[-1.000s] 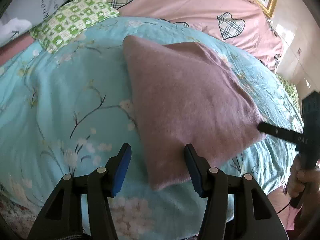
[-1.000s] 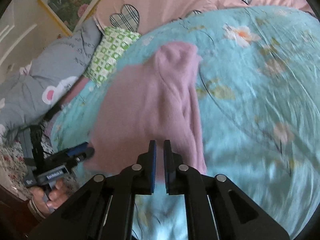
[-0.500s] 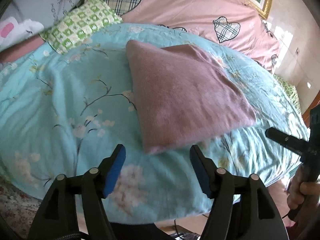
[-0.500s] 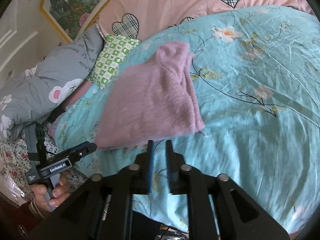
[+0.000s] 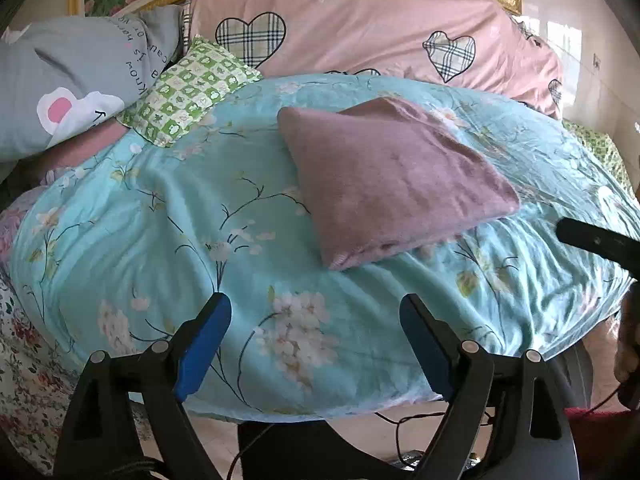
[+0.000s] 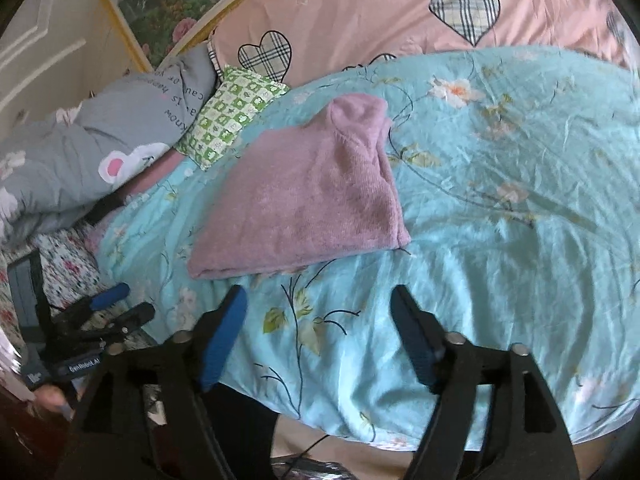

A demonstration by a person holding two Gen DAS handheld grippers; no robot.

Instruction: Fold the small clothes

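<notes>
Item: one folded mauve fleecy knit garment [image 5: 394, 178], lying flat as a thick, roughly four-sided pad on the turquoise floral bedspread [image 5: 160, 216] of a bed, toward the near edge of the bed and clear of the pillows at its head. Left tongs [image 5: 314, 334]: black frame, blue pads, jaws spread wide and just been opening, nothing between them; they hang above the near edge of the bed, short of the garment, whose nearest corner points toward the gap between the jaws without reaching it. Right tongs [image 6: 318, 330]: same build, jaws likewise wide and just been opening, empty; the garment's near folded edge lies just beyond the tips, apart from both pads, with bare bedspread between. In the right wrist view the left tongs show low at the left, off the bed's near left corner, gripped by a hand [image 6: 50, 396]. At the head of the bed: a green-and-white checked pillow [image 5: 192, 88], a grey printed quilt [image 5: 76, 76] bunched at the left corner, and a pink cover with plaid hearts [image 5: 360, 24]. A gilt-framed floral picture [image 6: 188, 4] hangs on the wall behind.
</notes>
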